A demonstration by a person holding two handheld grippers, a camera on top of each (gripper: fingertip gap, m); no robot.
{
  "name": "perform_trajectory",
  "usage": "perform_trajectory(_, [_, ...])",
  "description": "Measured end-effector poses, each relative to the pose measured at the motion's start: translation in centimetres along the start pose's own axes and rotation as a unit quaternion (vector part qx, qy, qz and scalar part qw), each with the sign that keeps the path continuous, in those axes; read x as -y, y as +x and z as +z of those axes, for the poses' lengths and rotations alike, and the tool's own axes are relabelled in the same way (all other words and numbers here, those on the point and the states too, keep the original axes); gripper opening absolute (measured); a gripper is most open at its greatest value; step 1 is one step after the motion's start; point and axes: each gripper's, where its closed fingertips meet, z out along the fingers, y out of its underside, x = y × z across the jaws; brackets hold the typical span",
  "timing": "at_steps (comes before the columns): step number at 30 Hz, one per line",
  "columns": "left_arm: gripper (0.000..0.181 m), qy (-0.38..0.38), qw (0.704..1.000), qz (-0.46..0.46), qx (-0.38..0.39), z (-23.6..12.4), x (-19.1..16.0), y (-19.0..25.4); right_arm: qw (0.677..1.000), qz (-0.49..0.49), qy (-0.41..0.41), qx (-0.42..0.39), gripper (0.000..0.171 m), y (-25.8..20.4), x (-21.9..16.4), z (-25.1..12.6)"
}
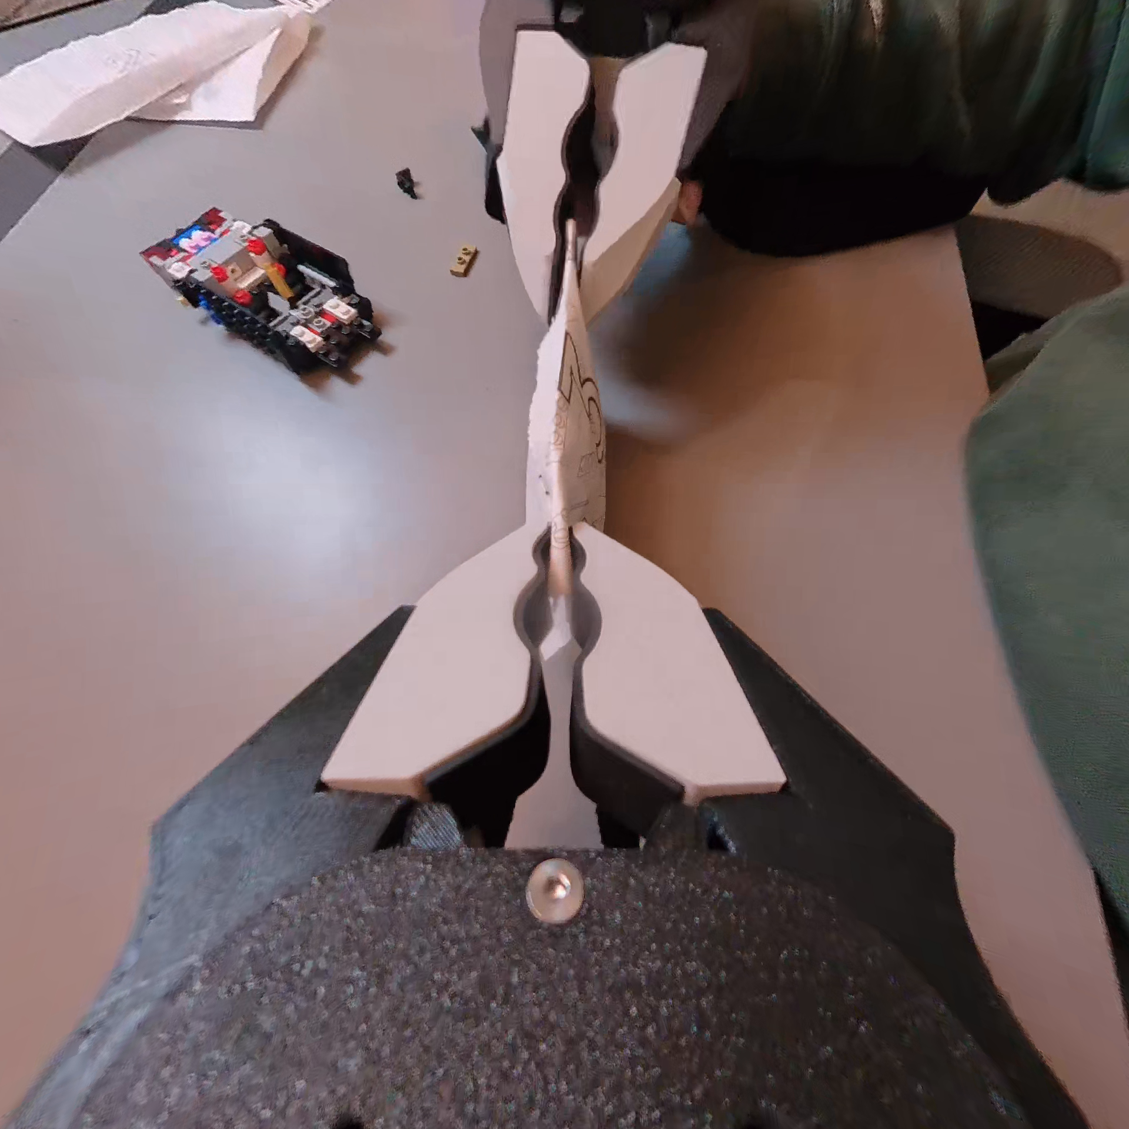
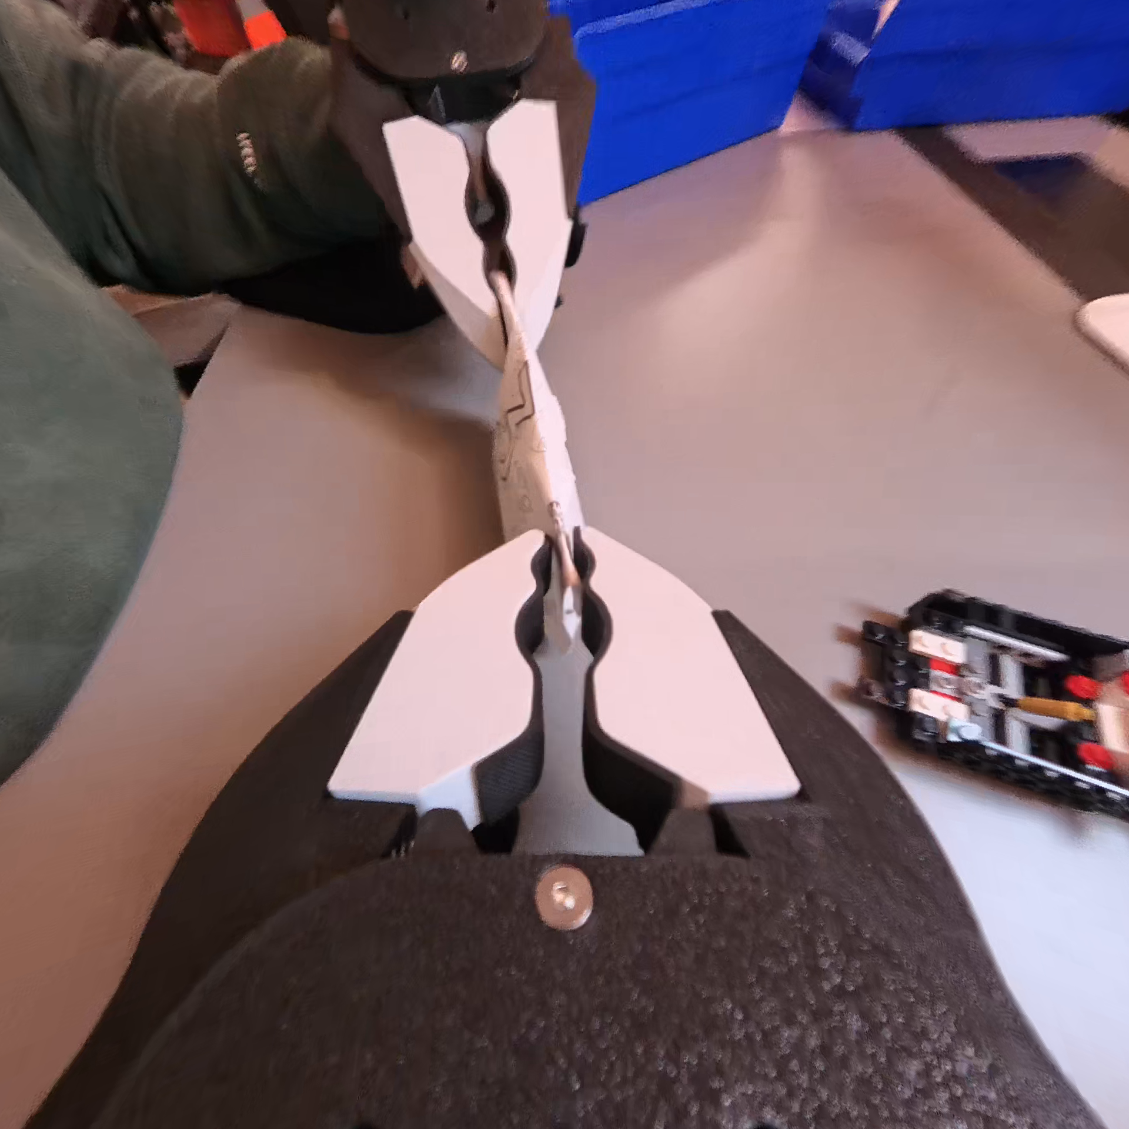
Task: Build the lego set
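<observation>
I had both tools pinched on one white paper bag (image 1: 565,421), stretched in the air between them above the grey worktop (image 1: 214,519). My left tool (image 1: 559,550) was clamped on its near end in the left wrist view, and the right tool (image 1: 571,244) gripped the far end, tips facing mine. From the right wrist view it mirrored: right tool (image 2: 565,544) shut on the bag (image 2: 531,440), left tool (image 2: 504,293) opposite. The bag looked twisted and carried dark printing. The half-built black lego car (image 1: 263,287) sat on the worktop, well apart from the bag, to the left in the left view and at the right edge (image 2: 1002,696) in the right view. A tan plate (image 1: 464,259) and a small black piece (image 1: 406,182) lay beyond the car. Crumpled white paper (image 1: 146,73) lay farther off. Blue bins (image 2: 794,67) stood at the back. A green sleeve (image 2: 153,153) showed behind the left tool.
</observation>
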Motion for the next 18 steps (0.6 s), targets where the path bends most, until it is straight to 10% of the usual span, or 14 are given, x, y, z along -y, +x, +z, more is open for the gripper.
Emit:
perform_trajectory(4, [0.001,0.068,0.994,-0.047,0.067,-4.7,2.1,-3.2,0.995,-0.010,0.055,-0.077,0.020,1.9,2.1,-1.8])
perform_trajectory(9, [0.001,0.156,0.941,-0.108,0.279,-19.1,3.7,-12.5,0.986,-0.040,0.080,-0.143,0.017,3.3,3.2,-3.4])
perform_trajectory(18, [0.002,0.088,0.782,-0.281,0.550,-41.2,-5.9,-33.0,0.967,-0.031,0.096,-0.232,0.000,6.1,2.7,-5.0])
